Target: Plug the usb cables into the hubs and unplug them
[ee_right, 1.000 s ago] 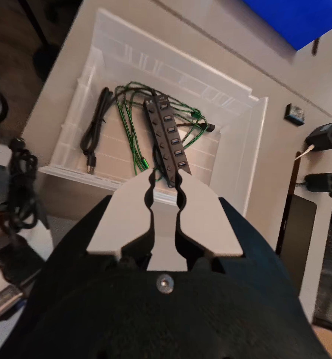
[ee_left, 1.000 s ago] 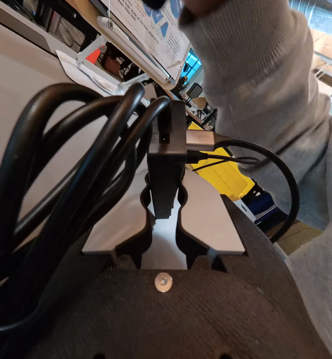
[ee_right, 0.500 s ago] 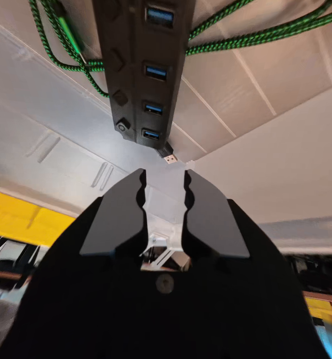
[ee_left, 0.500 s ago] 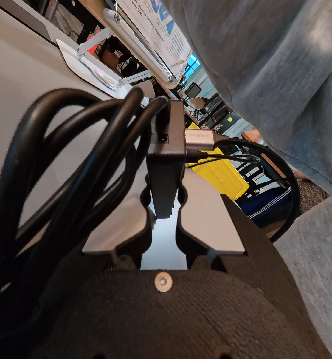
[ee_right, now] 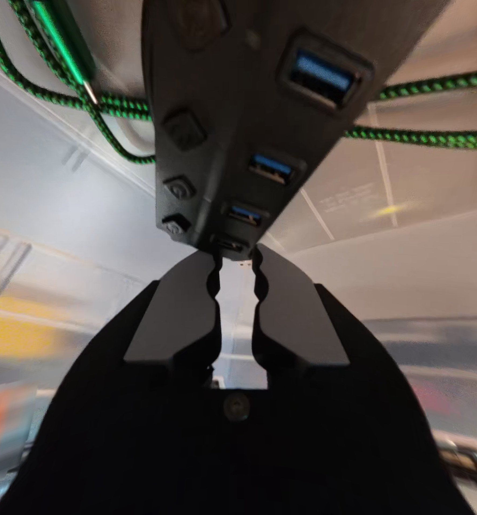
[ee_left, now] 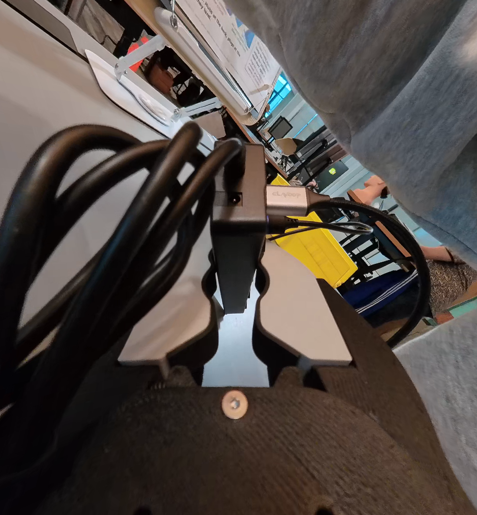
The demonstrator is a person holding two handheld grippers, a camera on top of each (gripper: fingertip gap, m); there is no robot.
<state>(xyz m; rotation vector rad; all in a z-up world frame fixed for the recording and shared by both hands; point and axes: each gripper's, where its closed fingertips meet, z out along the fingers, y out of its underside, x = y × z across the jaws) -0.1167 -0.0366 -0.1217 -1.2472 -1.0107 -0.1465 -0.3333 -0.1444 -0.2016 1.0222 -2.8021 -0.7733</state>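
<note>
Left hand-held gripper (ee_left: 235, 274) clamped on black hub (ee_left: 238, 223), frame centre; silver plug (ee_left: 286, 201) in hub's right side, black cables (ee_left: 92, 237) looped at left. Right hand-held gripper (ee_right: 236, 255) w/ narrow gap, tips at end of long hub (ee_right: 231, 125), upper centre, in clear bin (ee_right: 64, 195); green cable (ee_right: 114, 106) under it.
</note>
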